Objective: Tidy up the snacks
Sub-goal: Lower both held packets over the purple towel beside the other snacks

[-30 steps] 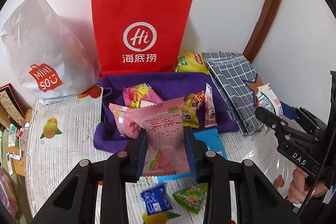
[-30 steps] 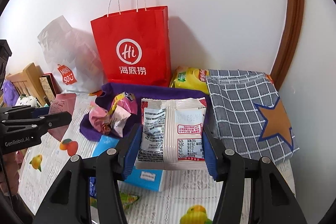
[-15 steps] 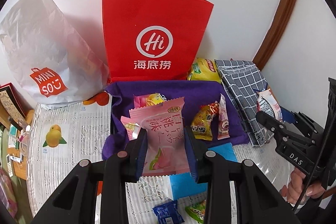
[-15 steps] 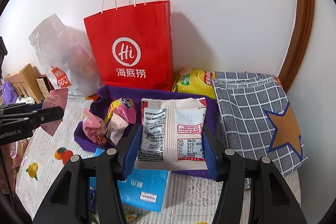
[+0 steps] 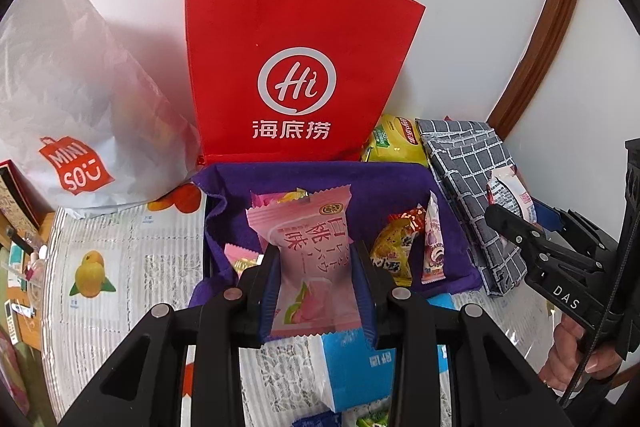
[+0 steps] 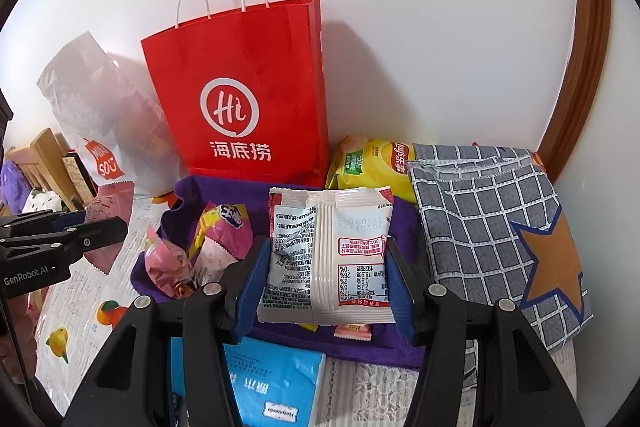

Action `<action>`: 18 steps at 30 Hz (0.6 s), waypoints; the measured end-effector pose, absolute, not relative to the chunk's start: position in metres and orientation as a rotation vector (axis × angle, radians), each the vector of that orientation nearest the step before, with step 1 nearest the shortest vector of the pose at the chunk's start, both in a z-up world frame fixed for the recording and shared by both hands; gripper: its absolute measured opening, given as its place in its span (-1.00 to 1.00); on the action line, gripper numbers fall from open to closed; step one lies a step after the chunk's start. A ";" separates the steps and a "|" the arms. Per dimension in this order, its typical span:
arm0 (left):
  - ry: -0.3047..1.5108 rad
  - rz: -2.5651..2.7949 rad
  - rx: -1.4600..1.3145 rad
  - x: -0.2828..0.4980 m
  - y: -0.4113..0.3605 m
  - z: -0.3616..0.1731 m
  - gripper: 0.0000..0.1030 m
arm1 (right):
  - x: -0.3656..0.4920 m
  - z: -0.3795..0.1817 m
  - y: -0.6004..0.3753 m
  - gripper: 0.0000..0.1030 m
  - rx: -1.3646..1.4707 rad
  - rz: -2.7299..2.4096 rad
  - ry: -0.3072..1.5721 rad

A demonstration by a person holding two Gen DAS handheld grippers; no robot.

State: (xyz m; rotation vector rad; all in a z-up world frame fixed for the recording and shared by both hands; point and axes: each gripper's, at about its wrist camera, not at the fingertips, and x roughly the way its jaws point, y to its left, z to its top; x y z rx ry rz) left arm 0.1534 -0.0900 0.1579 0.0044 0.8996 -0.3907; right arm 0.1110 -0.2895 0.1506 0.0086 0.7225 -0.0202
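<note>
Your left gripper (image 5: 316, 283) is clamped on the pink peach snack packet (image 5: 310, 259), its blue pads (image 5: 269, 291) pressing both side edges, and the packet stands upright over the near edge of the purple felt tray (image 5: 380, 179). Your right gripper (image 6: 326, 279) grips the white snack packet (image 6: 326, 255) the same way, printed back facing the camera, held above the tray's near right part (image 6: 404, 227).

Compared with a second ago, both grippers have moved in toward the tray and the wall: the red Hi paper bag (image 5: 296, 75) now looms much larger, and the tray fills the middle of each view where before it sat further off. The grips themselves have not changed; each packet sits between its pads as it did. In the left view the small blue packet and green packet that lay in front of the gripper have slid almost out of sight at the bottom edge, while the light blue tissue pack (image 5: 352, 367) now lies directly under the pink packet.

Inside the tray lie a yellow candy packet (image 5: 390, 247), a slim pink sachet (image 5: 434, 247) and other pink wrappers (image 6: 168, 263). Behind the tray, the yellow chip bag (image 6: 372, 163) rests beside the red bag; the grey checked cloth with an orange star (image 6: 496, 219) lies to the right, and the white Miniso bag (image 5: 72, 107) to the left
</note>
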 end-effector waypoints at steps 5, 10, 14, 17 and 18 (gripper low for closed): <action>0.895 -0.393 0.025 0.167 -0.092 0.159 -0.38 | 0.124 0.148 -0.292 0.07 0.012 -0.025 0.723; 0.888 -0.399 0.011 0.183 -0.092 0.161 -0.38 | 0.139 0.145 -0.291 0.07 0.004 -0.027 0.723; 0.887 -0.404 0.009 0.195 -0.095 0.158 -0.37 | 0.151 0.143 -0.291 0.07 0.006 -0.021 0.713; 0.899 -0.405 0.005 0.203 -0.096 0.149 -0.37 | 0.157 0.139 -0.292 0.07 0.016 -0.017 0.716; 0.907 -0.410 -0.004 0.207 -0.097 0.145 -0.38 | 0.160 0.135 -0.293 0.07 0.017 -0.016 0.721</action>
